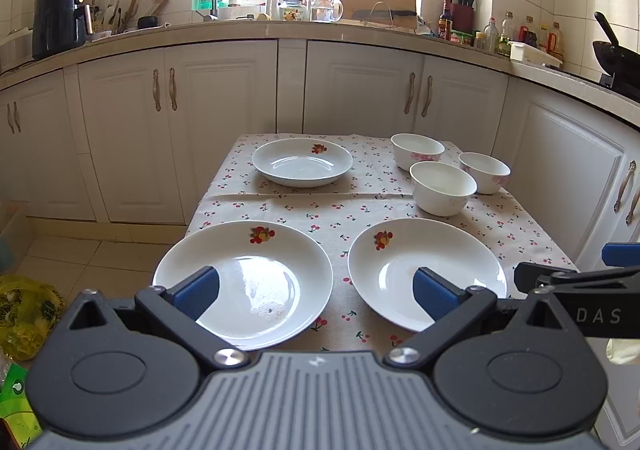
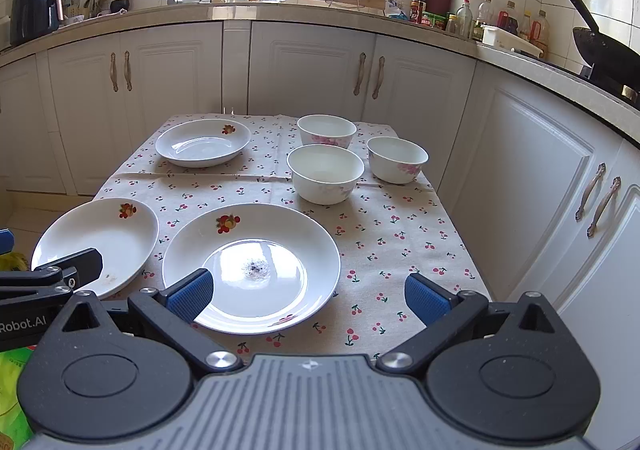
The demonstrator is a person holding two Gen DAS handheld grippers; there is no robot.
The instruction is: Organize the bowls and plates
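Three white plates with a fruit motif lie on a cherry-print tablecloth: a near left plate (image 1: 244,282) (image 2: 96,242), a near right plate (image 1: 424,270) (image 2: 252,262) and a far plate (image 1: 302,162) (image 2: 202,142). Three white bowls with pink flowers stand at the far right: the nearest bowl (image 1: 442,186) (image 2: 325,172), a back bowl (image 1: 416,150) (image 2: 326,130) and a right bowl (image 1: 484,170) (image 2: 397,158). My left gripper (image 1: 316,292) hovers open above the near edge between the two near plates. My right gripper (image 2: 308,296) hovers open over the near right plate's right side. Neither holds anything.
The small table (image 2: 400,242) stands in a kitchen corner with white cabinets (image 1: 360,90) behind and to the right. The counter holds an air fryer (image 1: 58,20), bottles and a wok (image 2: 600,46). A yellow bag (image 1: 24,310) lies on the floor at the left.
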